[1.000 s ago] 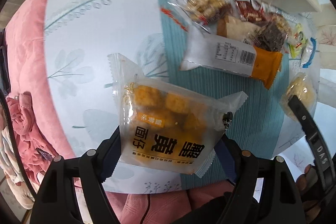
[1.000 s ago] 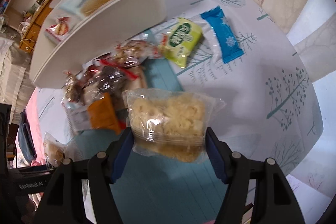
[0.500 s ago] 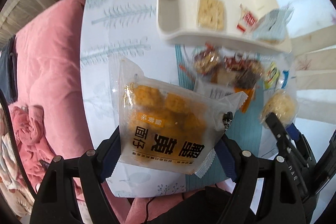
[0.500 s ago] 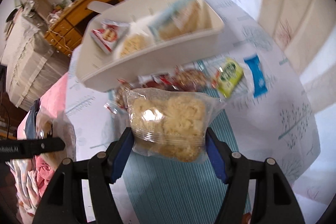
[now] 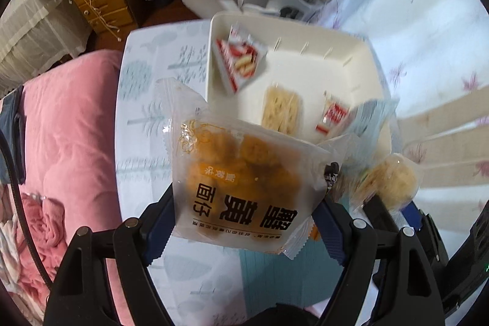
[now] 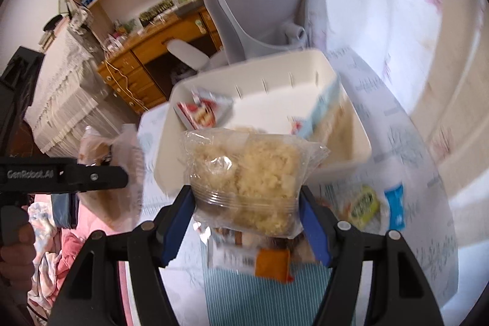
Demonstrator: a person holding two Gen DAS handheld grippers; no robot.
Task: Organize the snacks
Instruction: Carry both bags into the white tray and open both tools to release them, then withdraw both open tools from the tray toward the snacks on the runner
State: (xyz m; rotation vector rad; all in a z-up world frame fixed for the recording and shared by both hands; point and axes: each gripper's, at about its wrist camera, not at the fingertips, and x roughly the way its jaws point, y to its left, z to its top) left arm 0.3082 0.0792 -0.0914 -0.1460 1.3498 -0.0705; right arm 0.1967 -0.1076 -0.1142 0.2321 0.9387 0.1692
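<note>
Orange snack packet (image 5: 244,188) clamped edge to edge between the pads of the left claw (image 5: 244,222), held clear of the surface (image 5: 143,148). Pale crumbly snack bag (image 6: 247,173) clamped the same way in the right claw (image 6: 246,219), also in the air. Neither packet touches anything but its claw.

White tray (image 5: 363,57) lies at 12 o'clock from both packets. It holds a red-and-white packet (image 5: 241,63), a pale cracker pack (image 5: 281,112), a small red sachet (image 5: 333,115) and a light blue wrapper (image 5: 369,115) leaning on the near wall.

Step judged: carry to the tray, both hands loaded. Next move calls for bringing each packet over the tray's near wall to bare floor, likely toward 1 o'clock where it is empty, then letting the claws part one at a time so the packets do not land on each other.

Hard to read: both views are motion-blurred. Loose snacks on the teal mat (image 6: 275,295) sit largely behind the pale bag; a green packet (image 6: 363,203) and a blue packet (image 6: 394,206) show at 3 o'clock. The tray's slotted wall suggests dividers, but none are visible.
</note>
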